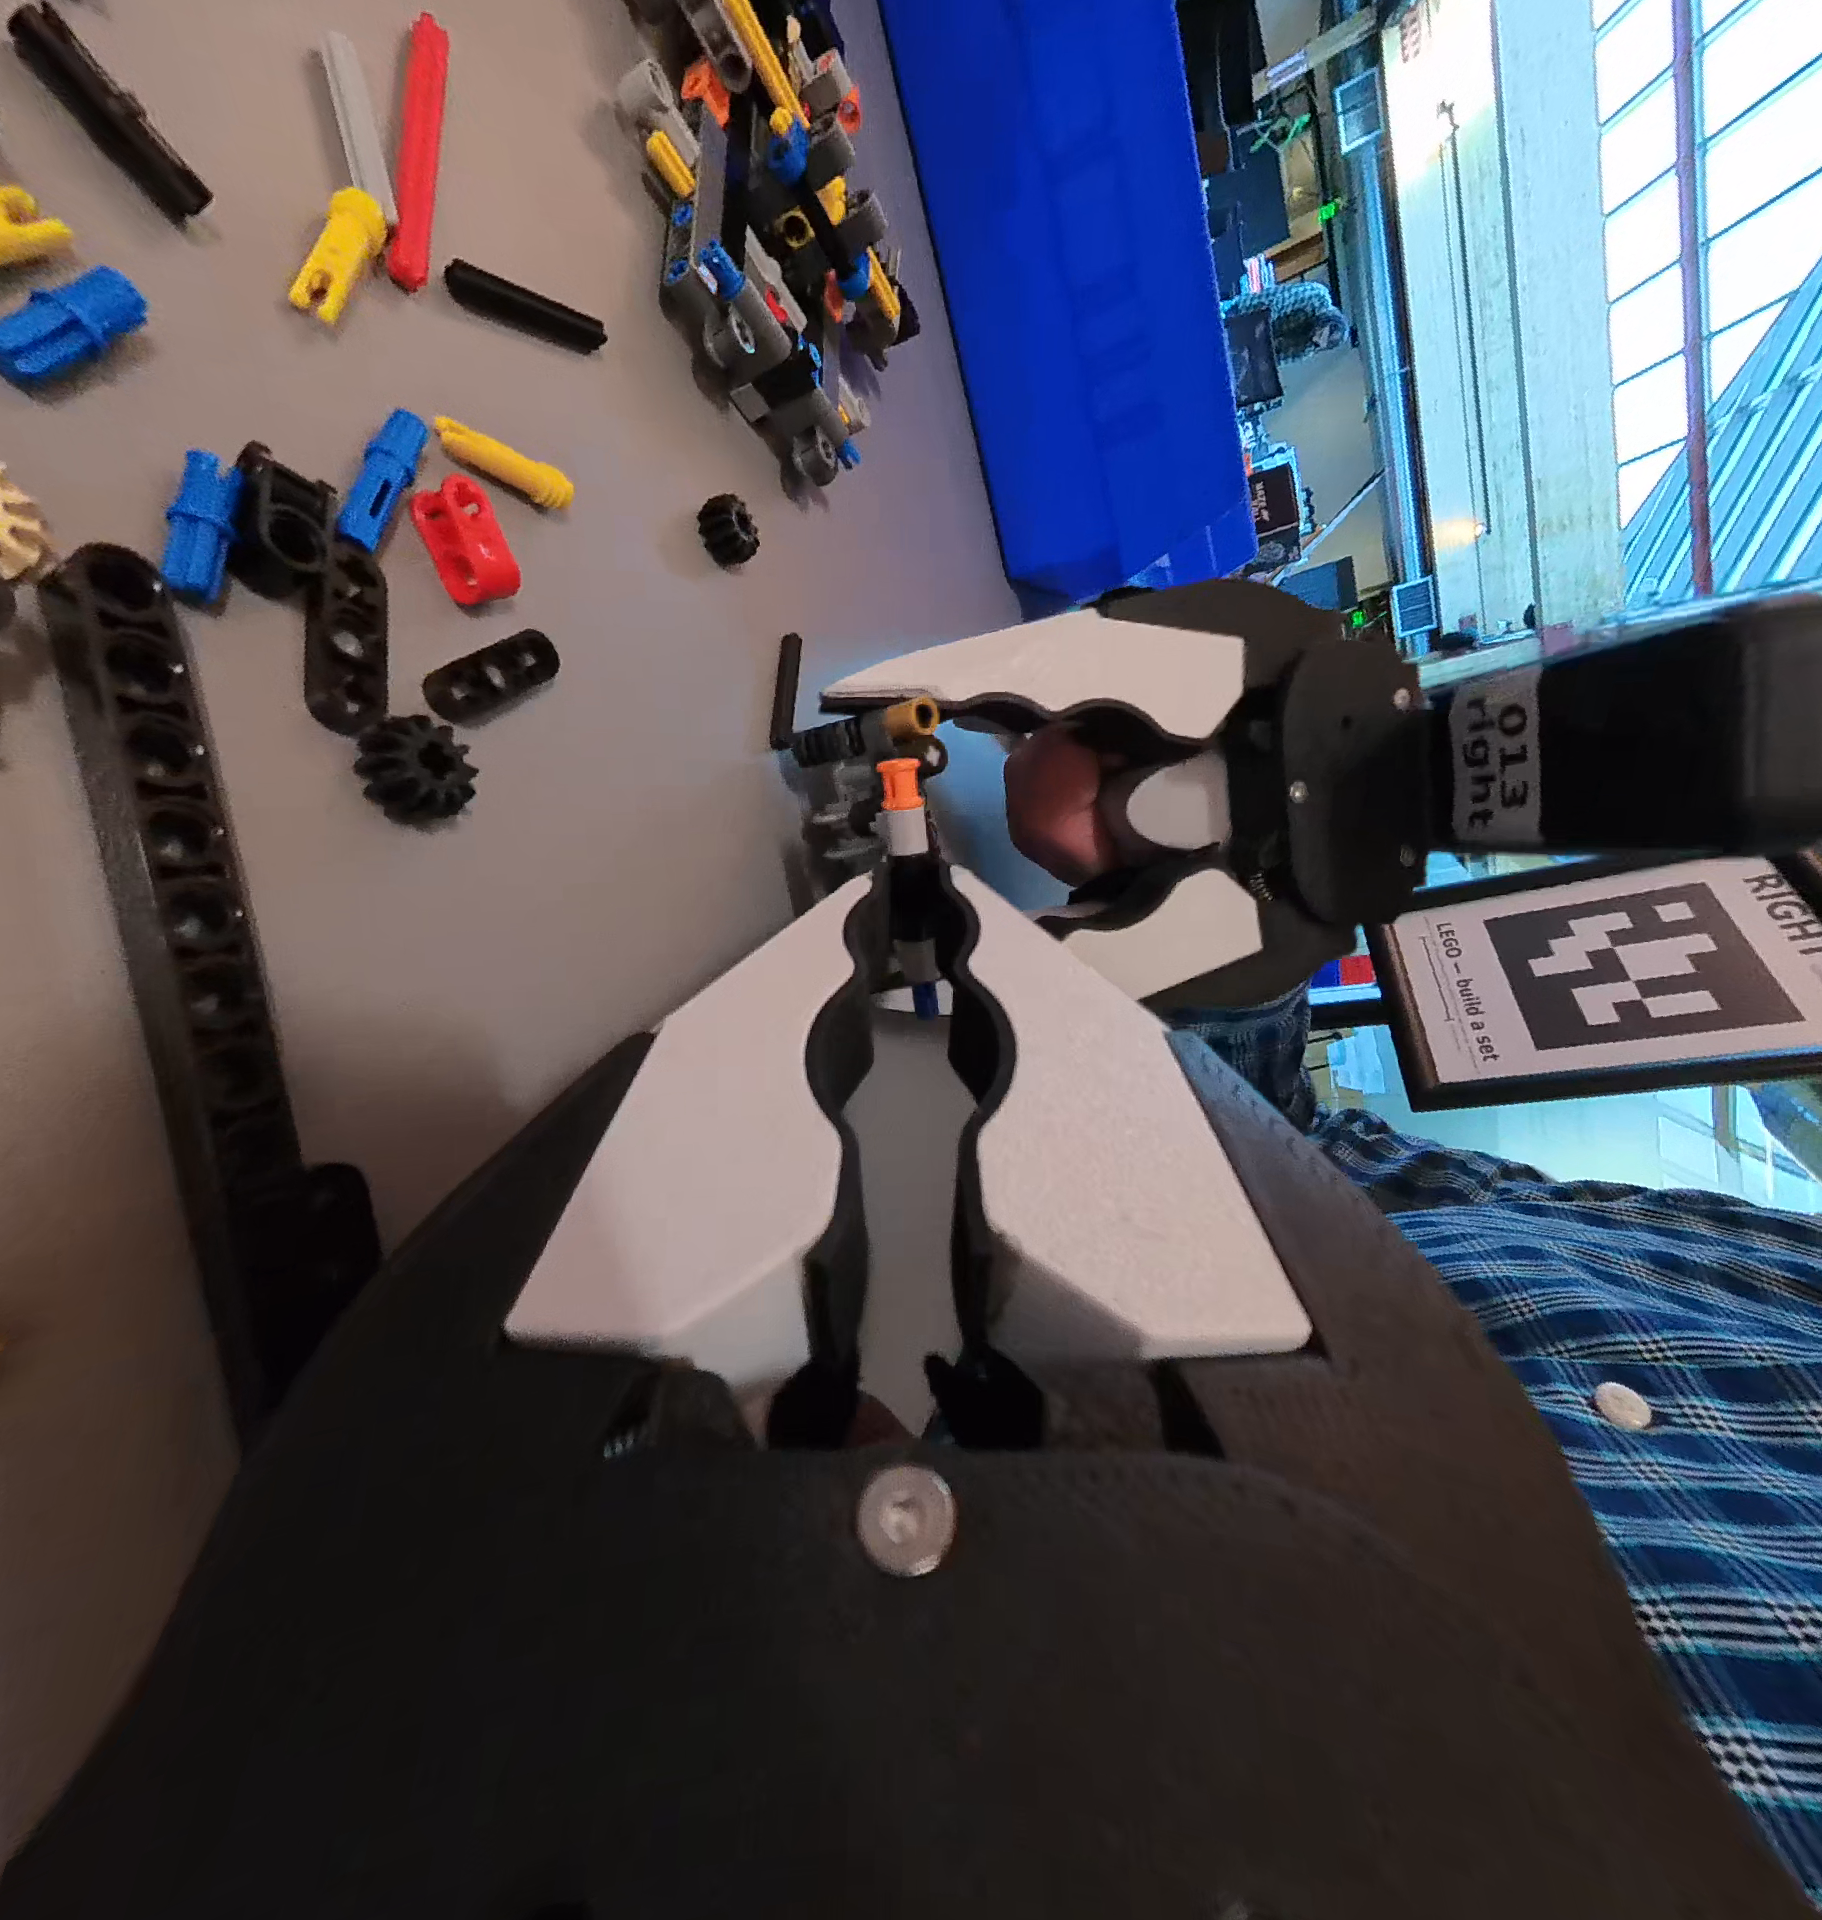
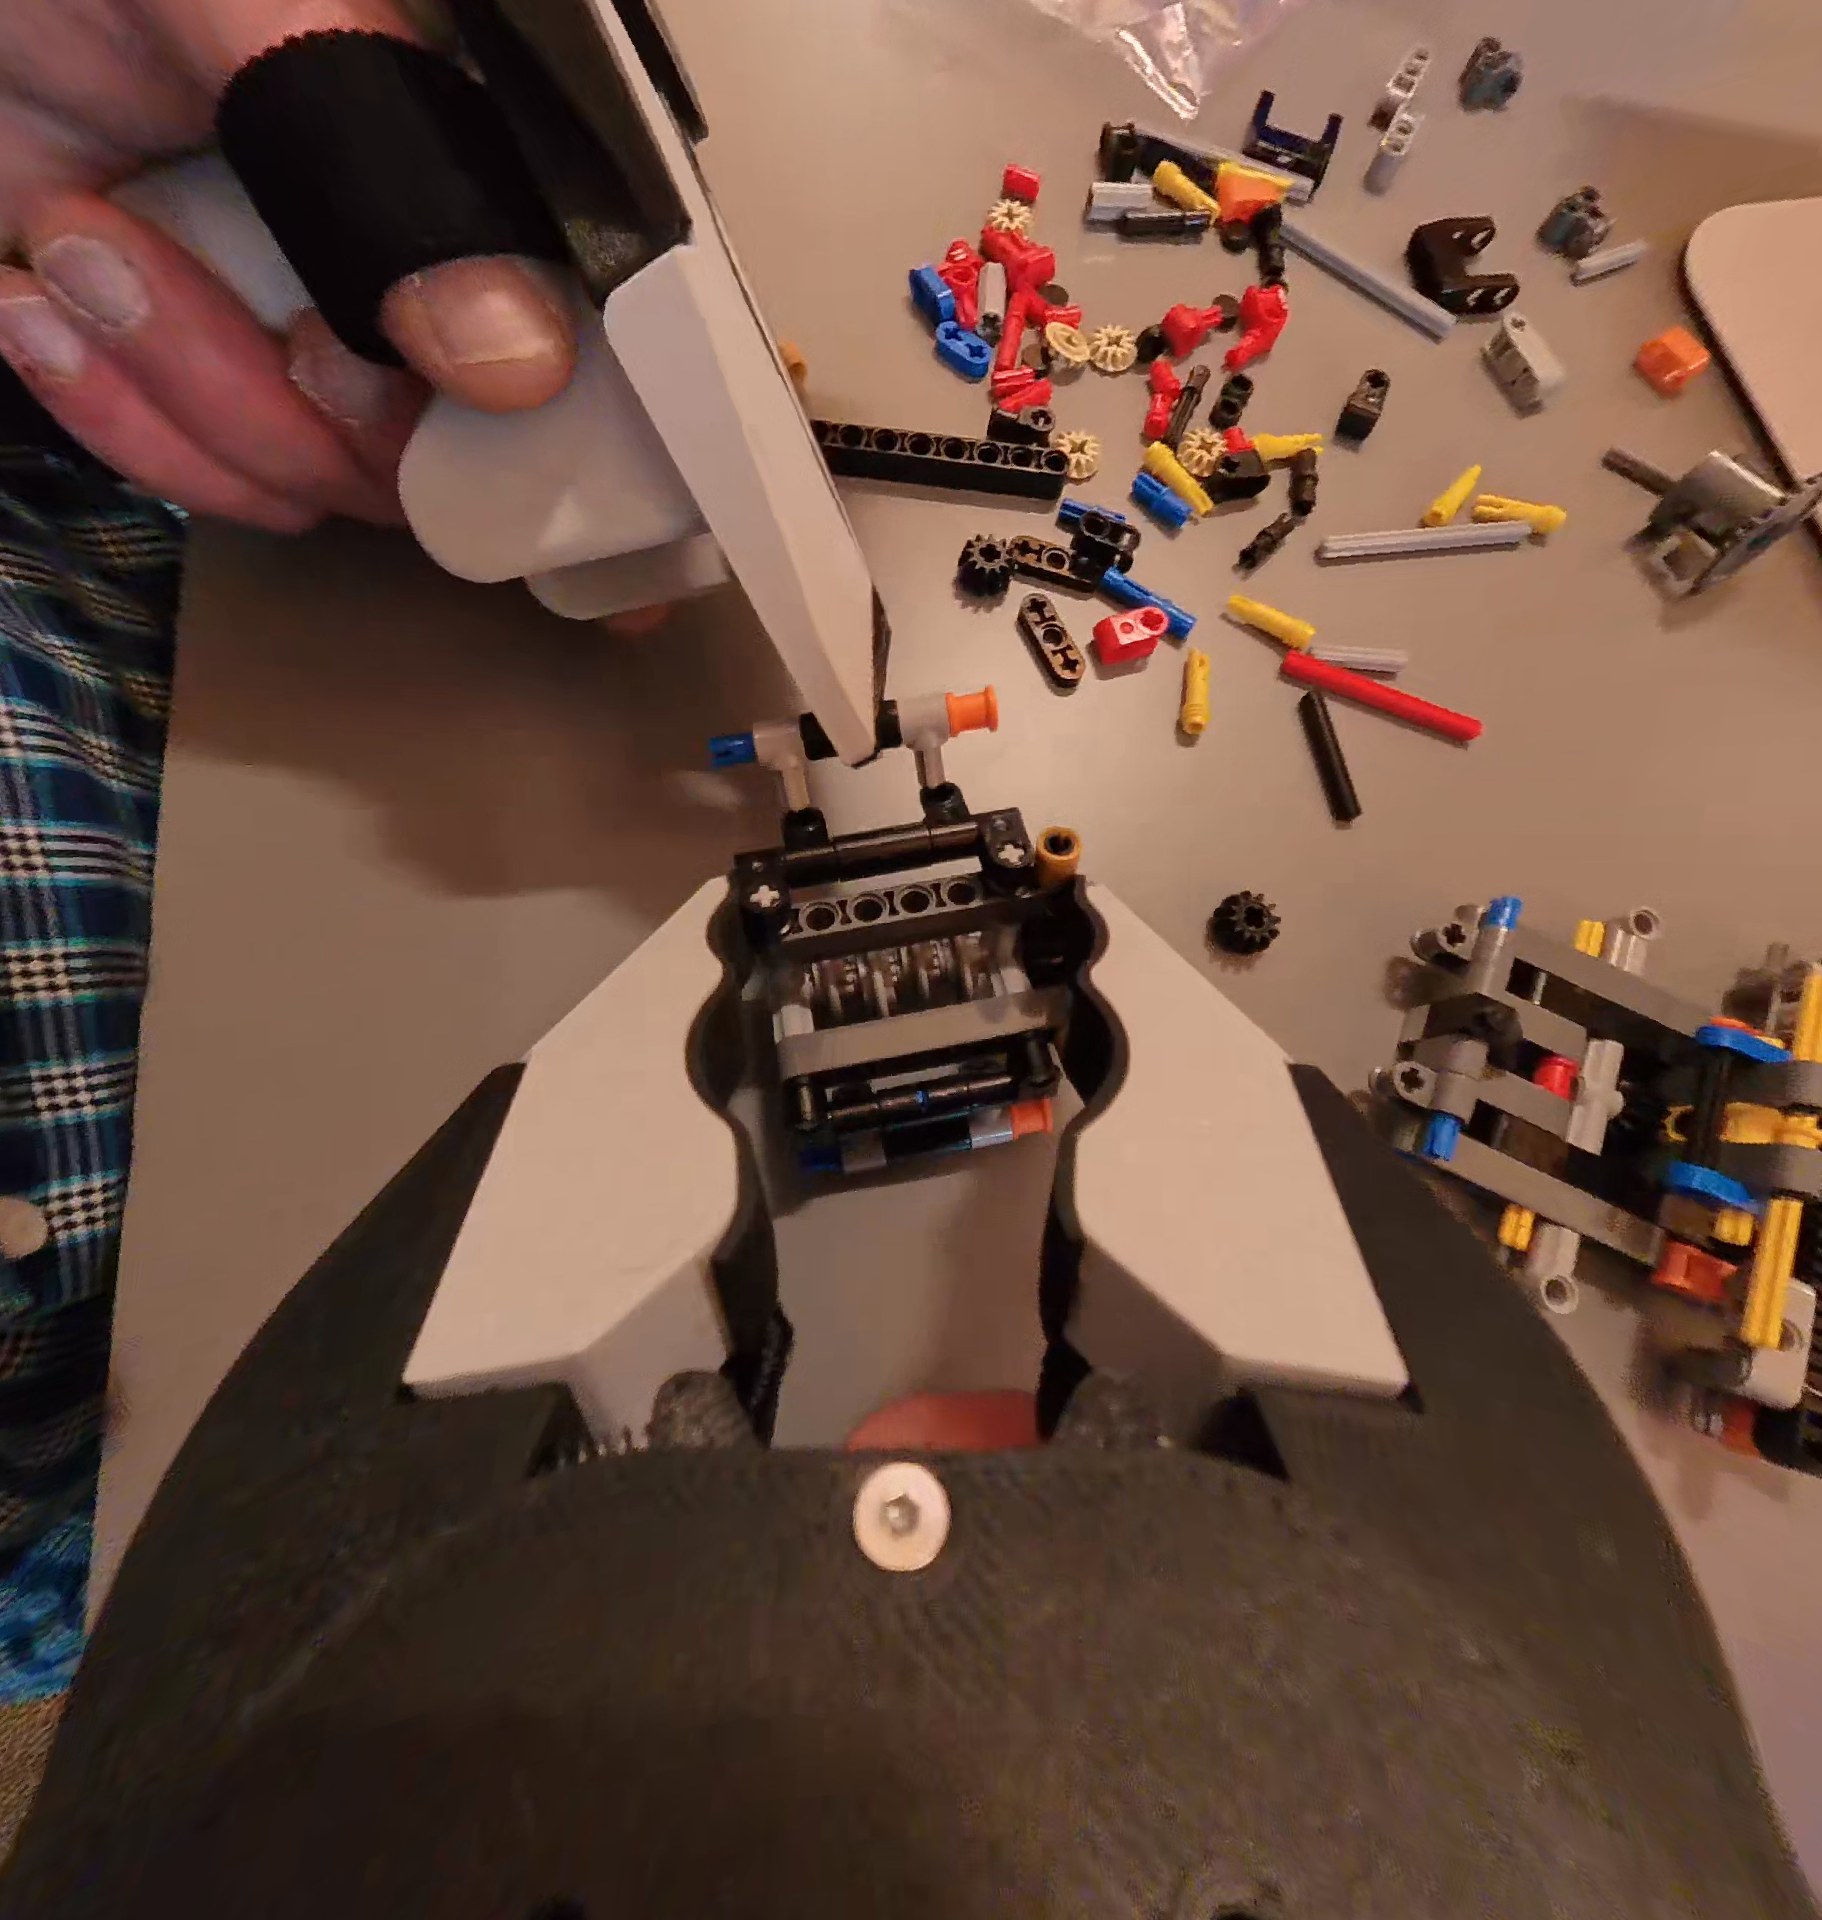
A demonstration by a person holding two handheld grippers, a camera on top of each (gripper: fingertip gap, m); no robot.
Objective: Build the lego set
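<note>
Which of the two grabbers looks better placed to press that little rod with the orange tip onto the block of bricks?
Probably the left gripper: it is already shut on the rod with the orange tip, right above the block of bricks. The right gripper is clamped on that block, so it can only steady it.

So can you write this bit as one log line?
left gripper: shut on small rod piece | right gripper: shut on black block | step: joining them | loose bricks on table
</note>
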